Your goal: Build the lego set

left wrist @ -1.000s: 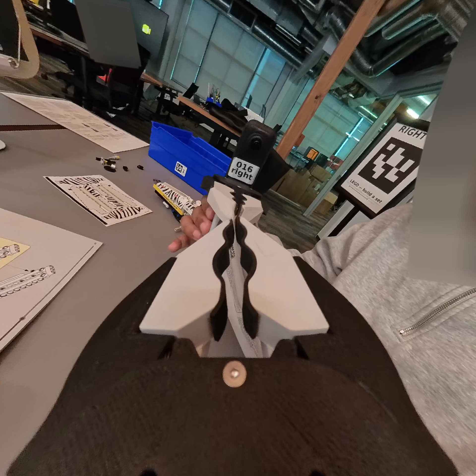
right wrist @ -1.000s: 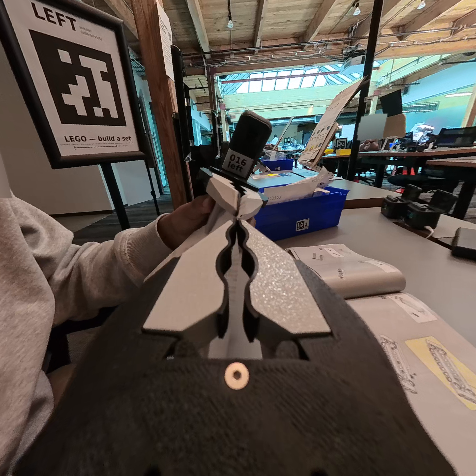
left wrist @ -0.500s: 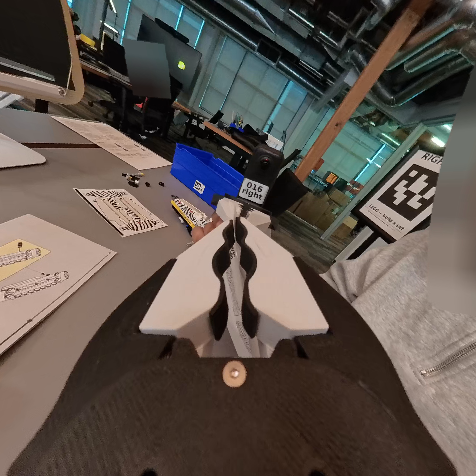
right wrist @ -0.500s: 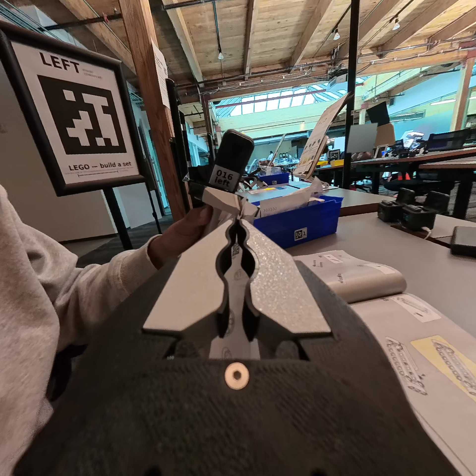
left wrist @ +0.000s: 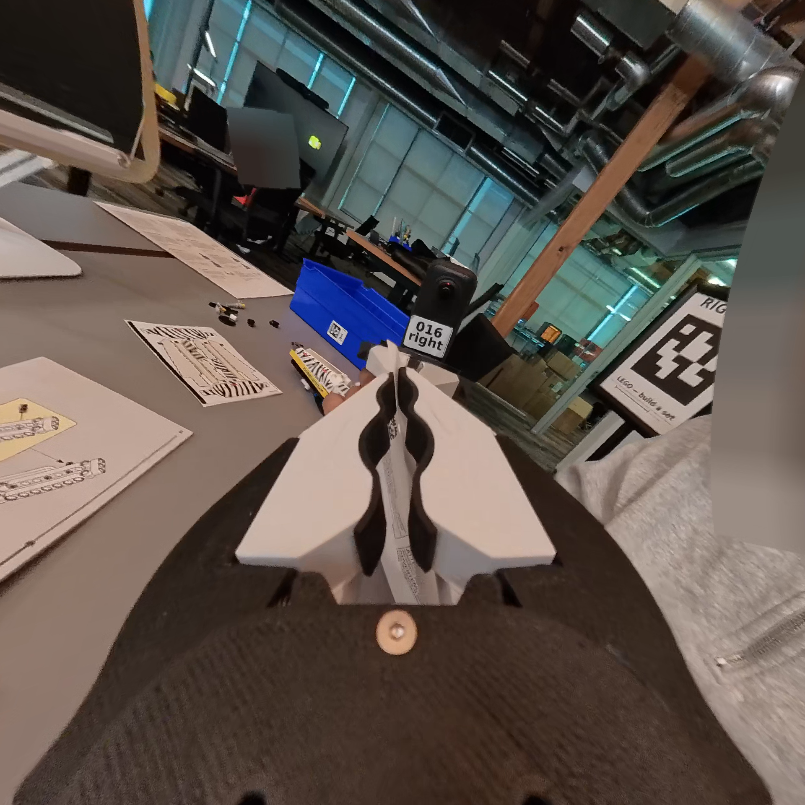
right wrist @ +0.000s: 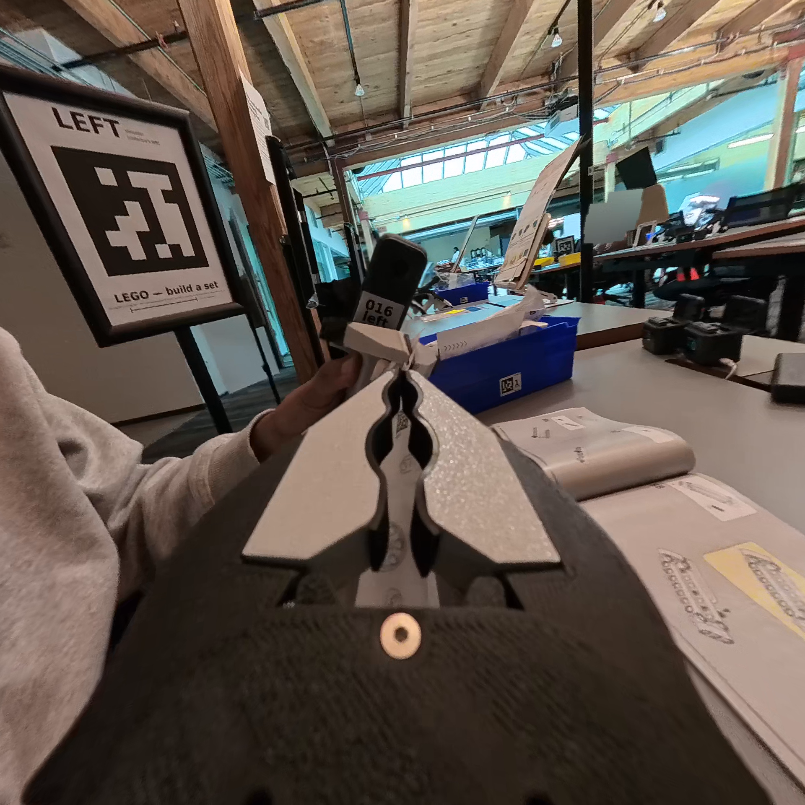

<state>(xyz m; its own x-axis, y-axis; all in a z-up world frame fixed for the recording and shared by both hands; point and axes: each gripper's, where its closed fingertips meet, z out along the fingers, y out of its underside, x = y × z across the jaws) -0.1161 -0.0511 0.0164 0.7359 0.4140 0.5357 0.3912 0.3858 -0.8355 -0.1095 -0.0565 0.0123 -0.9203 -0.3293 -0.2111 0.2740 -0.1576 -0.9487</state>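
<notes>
Both sets of tongs are up off the worktop (left wrist: 130,305), tip to tip, each clenched on the same white paper bag (left wrist: 398,488). The left tongs (left wrist: 397,379) pinch one end and the right tongs (right wrist: 403,374) the other, so the flattened, printed bag lies stretched between them in the air in front of the person's grey sleeve (right wrist: 65,479).

It looks like a parts bag about to be torn open. The risk is that thin paper gives way all at once: a hard pull could rip it wide and throw small pieces over the worktop edge or onto the floor. The wavy black pads (left wrist: 370,440) grip only a narrow strip, so the paper may also slide out instead of tearing.

The half-built striped model (left wrist: 320,372) lies on the matte grey worktop near a glossy blue plastic bin (left wrist: 344,305), with a striped sticker sheet (left wrist: 204,366) and a few tiny loose parts (left wrist: 231,309) close by. The open booklet (right wrist: 610,453) lies flat, its pages curling at the spine.
</notes>
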